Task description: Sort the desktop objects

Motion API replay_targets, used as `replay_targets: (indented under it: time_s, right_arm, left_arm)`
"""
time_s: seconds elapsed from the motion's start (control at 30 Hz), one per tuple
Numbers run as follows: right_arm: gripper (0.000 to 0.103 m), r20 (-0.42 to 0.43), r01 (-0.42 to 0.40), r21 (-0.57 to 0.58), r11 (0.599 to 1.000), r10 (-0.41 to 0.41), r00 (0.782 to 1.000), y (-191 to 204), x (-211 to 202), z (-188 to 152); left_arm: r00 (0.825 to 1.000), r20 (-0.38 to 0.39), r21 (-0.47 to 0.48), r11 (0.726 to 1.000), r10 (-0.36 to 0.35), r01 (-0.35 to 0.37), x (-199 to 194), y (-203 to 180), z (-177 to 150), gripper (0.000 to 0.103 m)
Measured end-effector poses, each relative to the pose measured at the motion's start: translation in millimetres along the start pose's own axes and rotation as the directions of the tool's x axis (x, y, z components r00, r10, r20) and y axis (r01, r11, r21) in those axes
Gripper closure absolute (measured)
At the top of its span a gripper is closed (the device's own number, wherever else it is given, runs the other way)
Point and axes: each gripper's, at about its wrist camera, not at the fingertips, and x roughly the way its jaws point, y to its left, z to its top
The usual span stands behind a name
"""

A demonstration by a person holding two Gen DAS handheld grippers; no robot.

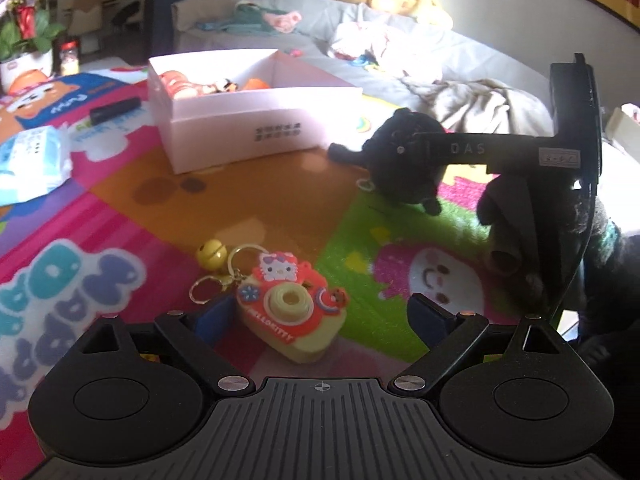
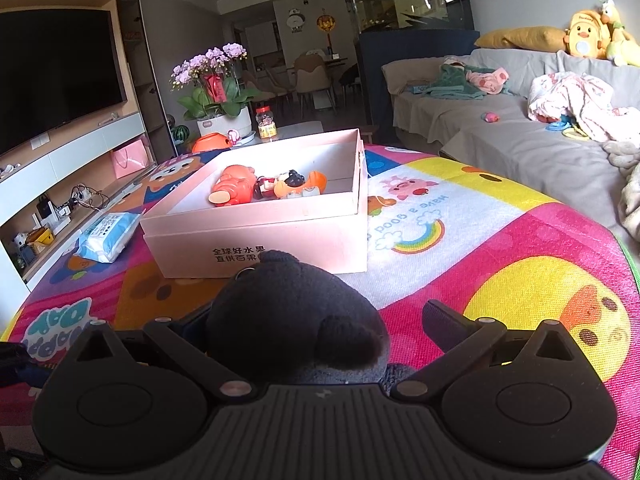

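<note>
A Hello Kitty toy camera keychain (image 1: 294,314) with a yellow bell (image 1: 211,254) lies on the colourful play mat, between the open fingers of my left gripper (image 1: 320,316). A black plush toy (image 1: 404,164) lies further off, with my right gripper's black frame (image 1: 576,144) around it. In the right wrist view the black plush (image 2: 292,320) sits between the open fingers of my right gripper (image 2: 316,320). Whether the fingers touch it I cannot tell. The pink box (image 2: 256,224) holds several orange toys (image 2: 236,190). It also shows in the left wrist view (image 1: 256,132).
A blue wipes pack (image 2: 106,236) lies left of the box; it also shows in the left wrist view (image 1: 30,164). A black remote (image 1: 115,109) lies on the mat. A grey sofa (image 2: 520,148) with clothes and plush toys runs along the right. A flower pot (image 2: 218,116) stands behind the box.
</note>
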Motion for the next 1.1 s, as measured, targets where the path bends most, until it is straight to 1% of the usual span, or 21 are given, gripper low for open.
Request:
replay_targets:
  time_s: [0.03, 0.1, 0.17, 0.27, 0.37, 0.43, 0.47, 0.5, 0.57, 0.6, 0.63, 0.67, 0.7, 0.73, 0.77, 0.83, 0.87, 0.97, 1.0, 1.07, 1.1]
  right_arm:
    - [0.000, -0.002, -0.001, 0.003, 1.000, 0.001, 1.000, 0, 0, 0]
    - [0.000, -0.004, 0.000, 0.008, 1.000, 0.000, 1.000, 0, 0, -1]
    - [0.000, -0.005, 0.000, 0.009, 1.000, 0.000, 1.000, 0, 1, -1]
    - [0.000, -0.005, 0.000, 0.010, 1.000, 0.000, 1.000, 0, 1, -1]
    - [0.000, -0.005, 0.000, 0.010, 1.000, 0.000, 1.000, -1, 0, 0]
    - [0.000, -0.006, 0.001, 0.010, 1.000, 0.000, 1.000, -1, 1, 0]
    - [0.000, -0.006, 0.001, 0.010, 1.000, -0.001, 1.000, -1, 0, 0]
    - [0.000, -0.005, 0.001, 0.010, 1.000, -0.001, 1.000, -1, 0, 0]
    - [0.000, -0.006, 0.000, 0.011, 1.000, 0.000, 1.000, -1, 1, 0]
    - [0.000, -0.006, 0.000, 0.010, 1.000, 0.000, 1.000, -1, 1, 0]
    - [0.000, -0.006, 0.000, 0.010, 1.000, 0.000, 1.000, -1, 1, 0]
    - [0.000, -0.006, 0.000, 0.010, 1.000, 0.000, 1.000, -1, 1, 0]
    - [0.000, -0.006, 0.001, 0.011, 1.000, -0.001, 1.000, -1, 1, 0]
    - [0.000, -0.007, 0.001, 0.011, 1.000, -0.001, 1.000, -1, 1, 0]
    - [0.000, -0.008, 0.000, 0.012, 1.000, 0.000, 1.000, -1, 1, -1]
    - [0.000, -0.011, 0.002, 0.011, 1.000, -0.002, 1.000, 0, 1, -1]
    - [0.000, -0.013, 0.001, 0.012, 1.000, -0.001, 1.000, -1, 1, -1]
    - [0.000, -0.013, 0.001, 0.012, 1.000, -0.001, 1.000, 0, 2, -1]
    - [0.000, -0.014, 0.001, 0.011, 1.000, -0.001, 1.000, 0, 2, -1]
    - [0.000, -0.016, 0.001, 0.009, 1.000, -0.001, 1.000, 0, 2, -1]
    - [0.000, -0.017, 0.001, 0.008, 1.000, -0.001, 1.000, 1, 2, -1]
  left_arm:
    - [1.000, 0.001, -0.002, 1.000, -0.010, 0.010, 1, 0, 1, 0.008]
    - [1.000, 0.003, -0.007, 1.000, -0.009, 0.009, 1, 1, 2, 0.013]
    - [1.000, 0.008, 0.008, 1.000, 0.021, -0.021, 1, -1, 2, 0.025]
    - [0.998, 0.012, 0.033, 0.998, 0.057, -0.057, 1, -3, 1, 0.034]
    - [0.996, 0.015, 0.060, 0.994, 0.092, -0.093, 1, -4, 2, 0.038]
    - [0.989, 0.021, 0.068, 0.986, 0.149, -0.150, 3, -2, 4, 0.039]
    - [0.979, 0.030, 0.069, 0.976, 0.203, -0.205, 5, 1, 6, 0.039]
    - [0.964, 0.042, 0.061, 0.963, 0.261, -0.263, 6, 5, 8, 0.039]
    - [0.926, 0.052, 0.007, 0.927, 0.374, -0.374, 9, 16, 13, 0.039]
    - [0.909, 0.046, -0.035, 0.910, 0.414, -0.413, 10, 23, 16, 0.041]
    - [0.904, 0.042, -0.073, 0.903, 0.426, -0.423, 10, 29, 18, 0.040]
    - [0.911, 0.037, -0.107, 0.908, 0.411, -0.406, 9, 34, 19, 0.035]
    - [0.926, 0.035, -0.127, 0.920, 0.377, -0.370, 9, 36, 20, 0.029]
    - [0.941, 0.037, -0.132, 0.936, 0.335, -0.328, 9, 36, 20, 0.021]
    - [0.958, 0.036, -0.134, 0.951, 0.286, -0.279, 8, 34, 20, 0.016]
    - [0.982, 0.023, -0.131, 0.975, 0.185, -0.181, 9, 29, 17, 0.013]
    - [0.989, 0.024, -0.123, 0.982, 0.146, -0.142, 8, 25, 16, 0.011]
    - [0.999, 0.023, -0.095, 0.995, 0.046, -0.044, 5, 18, 14, 0.010]
    - [0.999, 0.027, -0.087, 0.995, 0.041, -0.039, 4, 14, 14, 0.010]
    - [0.996, 0.032, -0.061, 0.995, 0.080, -0.078, 4, 11, 14, 0.009]
    - [0.993, 0.034, -0.043, 0.992, 0.117, -0.116, 6, 10, 15, 0.009]
